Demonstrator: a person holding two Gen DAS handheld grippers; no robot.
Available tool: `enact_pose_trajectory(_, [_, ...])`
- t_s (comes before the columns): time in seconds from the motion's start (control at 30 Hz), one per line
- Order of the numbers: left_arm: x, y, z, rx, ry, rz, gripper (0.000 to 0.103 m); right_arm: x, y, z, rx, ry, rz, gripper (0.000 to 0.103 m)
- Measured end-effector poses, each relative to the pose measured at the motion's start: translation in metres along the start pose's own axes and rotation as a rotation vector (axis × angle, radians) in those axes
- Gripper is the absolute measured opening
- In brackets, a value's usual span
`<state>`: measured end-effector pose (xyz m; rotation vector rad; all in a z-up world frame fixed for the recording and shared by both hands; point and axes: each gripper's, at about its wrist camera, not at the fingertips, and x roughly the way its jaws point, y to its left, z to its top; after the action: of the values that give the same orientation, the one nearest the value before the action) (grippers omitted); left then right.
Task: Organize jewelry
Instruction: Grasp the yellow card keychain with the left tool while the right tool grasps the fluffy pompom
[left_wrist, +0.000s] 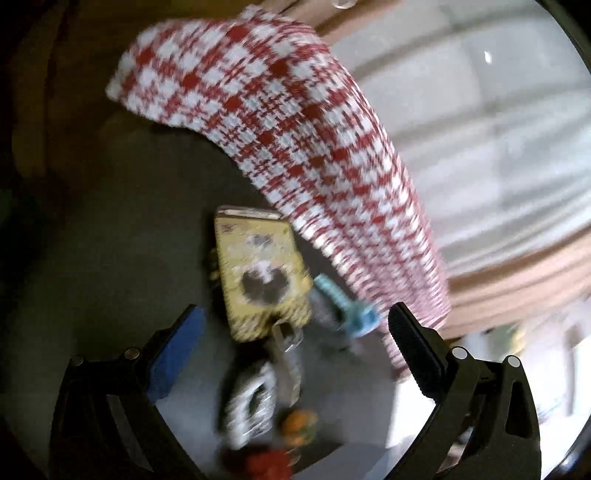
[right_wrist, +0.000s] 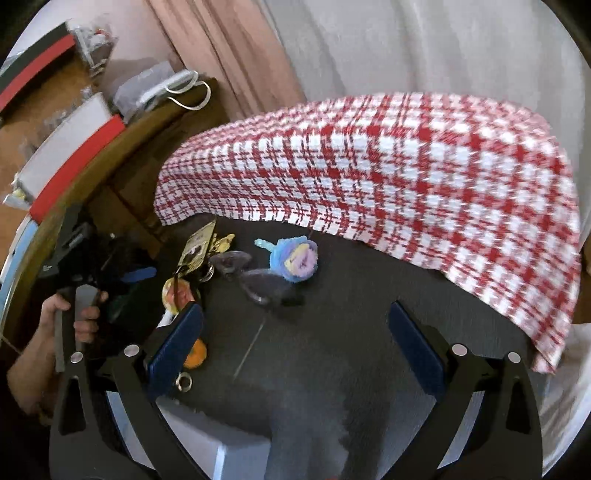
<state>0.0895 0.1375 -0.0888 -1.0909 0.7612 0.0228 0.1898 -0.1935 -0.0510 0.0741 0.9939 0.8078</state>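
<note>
Several charms and keychains lie on a dark grey surface. A yellow rectangular charm lies ahead of my left gripper, which is open and empty above the pile. A blue fluffy charm lies right of it, a black-and-white charm and an orange one nearer. In the right wrist view the blue fluffy charm, a dark charm, the yellow charm and an orange charm lie ahead-left of my open, empty right gripper.
A red-and-white checked cloth covers the far half of the surface and hangs over its edge; it also shows in the left wrist view. A wooden shelf with boxes stands at left. Curtains hang behind.
</note>
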Motion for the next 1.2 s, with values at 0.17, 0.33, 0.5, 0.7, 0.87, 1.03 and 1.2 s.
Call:
enact_pose_trajectory(0.17, [0.013, 0.010, 0.001, -0.106, -0.017, -0.047, 0.099, 0.024, -0.002, 0.011, 0.051, 0.015, 0.058, 0.091])
enact_pose_trajectory(0.33, [0.023, 0.016, 0.000, -0.123, -0.025, -0.038, 0.082, 0.031, -0.001, 0.013, 0.063, 0.014, 0.060, 0.088])
enact_pose_trajectory(0.5, [0.035, 0.013, 0.002, -0.099, -0.008, -0.049, 0.074, 0.035, -0.004, 0.012, 0.063, 0.021, 0.055, 0.084])
enact_pose_trajectory(0.7, [0.056, 0.007, 0.004, -0.061, 0.048, 0.032, 0.030, 0.038, -0.003, 0.016, 0.040, 0.052, 0.080, 0.072])
enact_pose_trajectory(0.87, [0.060, 0.001, 0.004, -0.042, 0.051, -0.003, 0.015, 0.047, 0.006, 0.021, -0.001, 0.088, -0.040, 0.049])
enact_pose_trajectory(1.03, [0.062, -0.010, 0.004, 0.006, 0.049, 0.013, 0.013, 0.055, 0.010, 0.030, -0.062, 0.077, -0.084, 0.049])
enact_pose_trajectory(1.2, [0.060, -0.021, 0.003, 0.065, 0.039, 0.029, 0.011, 0.068, 0.016, 0.045, -0.111, 0.101, -0.061, 0.050])
